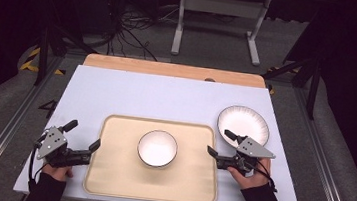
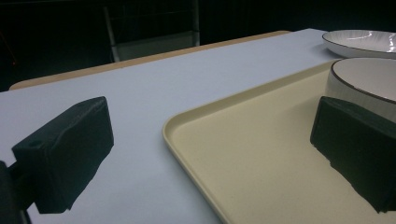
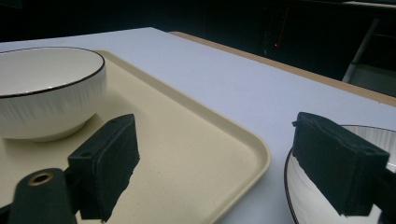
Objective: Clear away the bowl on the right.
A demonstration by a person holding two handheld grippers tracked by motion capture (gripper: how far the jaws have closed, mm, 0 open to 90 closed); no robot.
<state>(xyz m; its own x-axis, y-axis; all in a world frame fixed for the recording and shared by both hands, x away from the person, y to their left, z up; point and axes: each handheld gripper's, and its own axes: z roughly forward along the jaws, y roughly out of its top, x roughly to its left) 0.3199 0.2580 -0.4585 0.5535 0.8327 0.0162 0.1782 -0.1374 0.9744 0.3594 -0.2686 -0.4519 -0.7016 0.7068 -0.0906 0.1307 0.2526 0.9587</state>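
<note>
Both tools gape: left tool (image 1: 82, 136) straddles tray (image 1: 107, 183) corner, right tool (image 1: 221, 142) the plate (image 1: 259, 121) rim

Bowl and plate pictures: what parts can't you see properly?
- Bowl: in the left gripper view the right edge cuts it off and a black jaw covers its lower side.
- Plate: in the right gripper view a jaw and the bottom edge hide most of it.
- Tray: in the high view the left gripper hides a bit of its left rim.

Plate (image 3: 327, 205) beyond right gripper (image 3: 238, 168) half hidden by its jaw, cut by frame edge, bowl (image 2: 369, 79) cropped past left gripper (image 2: 210, 158)
</note>
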